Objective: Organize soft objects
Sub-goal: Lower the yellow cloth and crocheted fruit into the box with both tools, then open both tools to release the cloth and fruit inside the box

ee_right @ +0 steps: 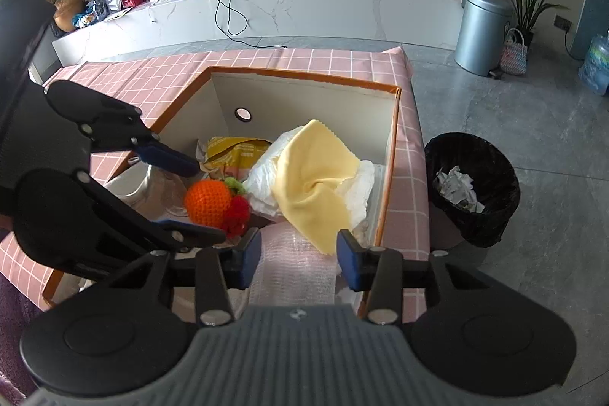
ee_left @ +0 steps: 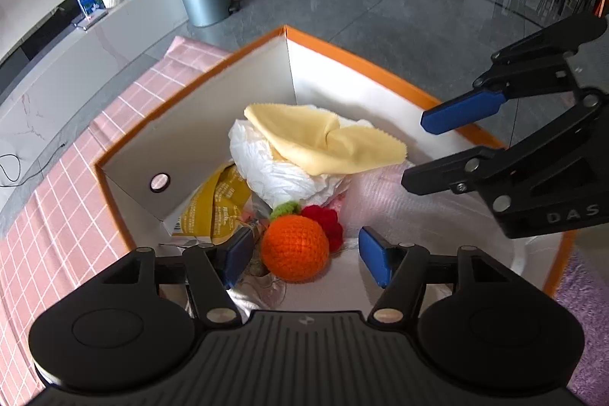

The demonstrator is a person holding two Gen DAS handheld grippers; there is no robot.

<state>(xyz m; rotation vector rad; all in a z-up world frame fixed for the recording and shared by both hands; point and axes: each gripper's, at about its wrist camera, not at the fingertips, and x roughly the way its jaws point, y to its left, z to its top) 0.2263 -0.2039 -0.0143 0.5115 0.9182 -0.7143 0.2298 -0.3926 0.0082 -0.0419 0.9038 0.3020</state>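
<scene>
Now, both grippers hang over the orange-rimmed box (ee_left: 380,67) on the pink checked table (ee_right: 304,58), and neither holds anything. The left gripper (ee_left: 306,255) has its jaws spread wide, and the crocheted orange (ee_left: 295,248) sits right between them, low in the box, its green leaf and a red crocheted piece (ee_left: 327,219) tucked just behind it. Seen from the right wrist, that orange (ee_right: 207,202) lies directly ahead of the left gripper (ee_right: 190,198), flanked by its blue pads.

The right gripper (ee_right: 298,259) is released too, jaws apart, above a pale pink mesh sheet (ee_right: 293,265) at the near edge of the box. The yellow cloth (ee_right: 316,185) drapes over a crumpled white plastic bag (ee_right: 262,177) just ahead of it, the cloth's long fold running away and to the left, its lower corner nearly between the pads. A yellow snack wrapper (ee_left: 213,204) leans against the far wall.

So the left is the nearer hand for the orange; I'd judge a plain squeeze takes it, no turning needed on a round ball. The soft yarn should give under the pads, and the red piece touching it may drag along.
</scene>
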